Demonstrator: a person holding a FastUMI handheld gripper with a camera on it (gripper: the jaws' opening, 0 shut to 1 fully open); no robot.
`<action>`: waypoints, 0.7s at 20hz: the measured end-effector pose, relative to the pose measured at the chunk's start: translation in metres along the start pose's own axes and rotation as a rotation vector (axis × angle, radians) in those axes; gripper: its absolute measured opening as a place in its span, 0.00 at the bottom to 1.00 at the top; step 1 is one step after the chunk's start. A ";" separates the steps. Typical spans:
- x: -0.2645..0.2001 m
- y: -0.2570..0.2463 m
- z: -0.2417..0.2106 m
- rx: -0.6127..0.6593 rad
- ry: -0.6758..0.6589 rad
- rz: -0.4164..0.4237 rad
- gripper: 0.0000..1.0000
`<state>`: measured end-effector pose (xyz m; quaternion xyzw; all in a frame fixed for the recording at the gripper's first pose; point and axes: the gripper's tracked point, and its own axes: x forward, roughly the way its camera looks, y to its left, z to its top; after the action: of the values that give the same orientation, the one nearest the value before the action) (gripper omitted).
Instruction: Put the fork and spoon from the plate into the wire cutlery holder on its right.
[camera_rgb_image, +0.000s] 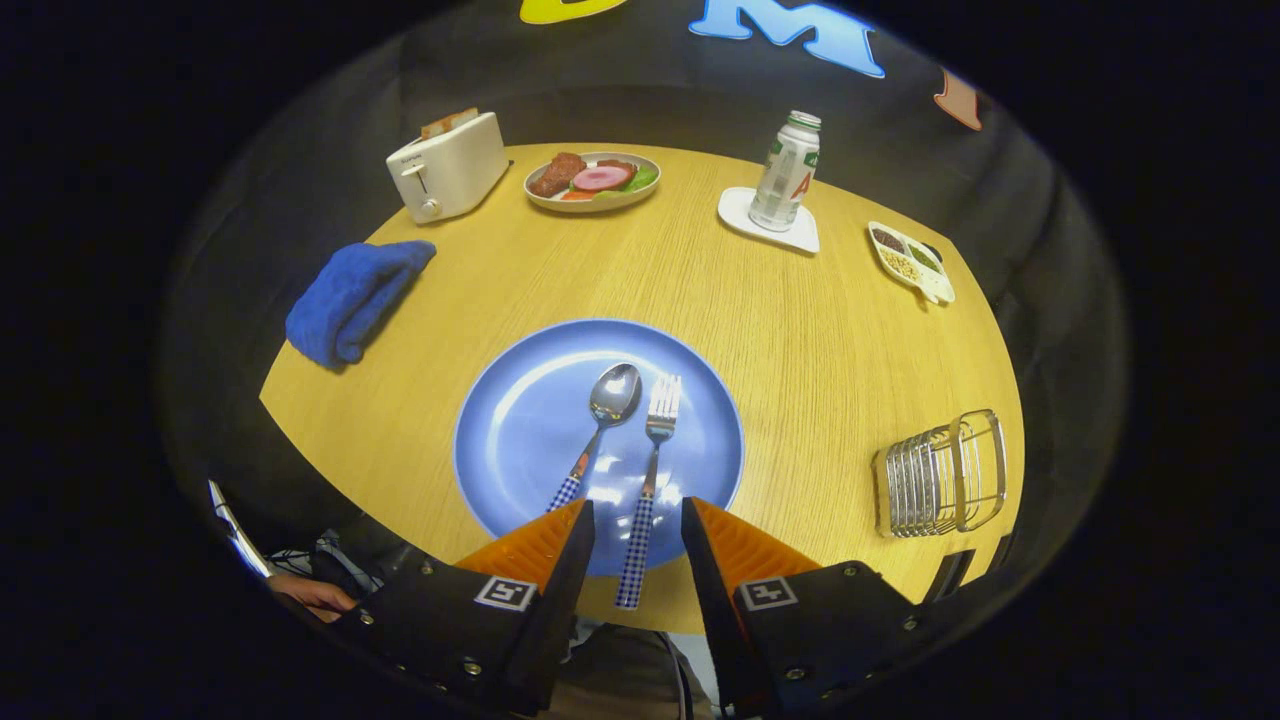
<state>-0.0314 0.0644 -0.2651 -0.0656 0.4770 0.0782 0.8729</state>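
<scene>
Checked-handled steel fork (648, 480) lies beside the matching spoon (598, 425) on the round blue plate (510, 420); my gripper (637, 520) is spread astride its handle, so I'd descend squarely before pinching

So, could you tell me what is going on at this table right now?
A person is holding the hand-held gripper open above the near edge of the blue plate. The fork's checked handle lies between the fingers, not yet gripped. The spoon lies beside the fork on the plate. The wire cutlery holder stands to the right with nothing in it, so neither piece has been moved.
</scene>
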 end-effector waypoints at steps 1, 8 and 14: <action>0.002 -0.001 -0.002 -0.013 0.012 -0.011 0.59; 0.018 -0.005 -0.021 -0.031 0.125 -0.047 0.32; 0.007 -0.002 -0.019 -0.016 0.188 -0.021 0.23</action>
<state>-0.0428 0.0591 -0.2809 -0.0845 0.5554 0.0663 0.8246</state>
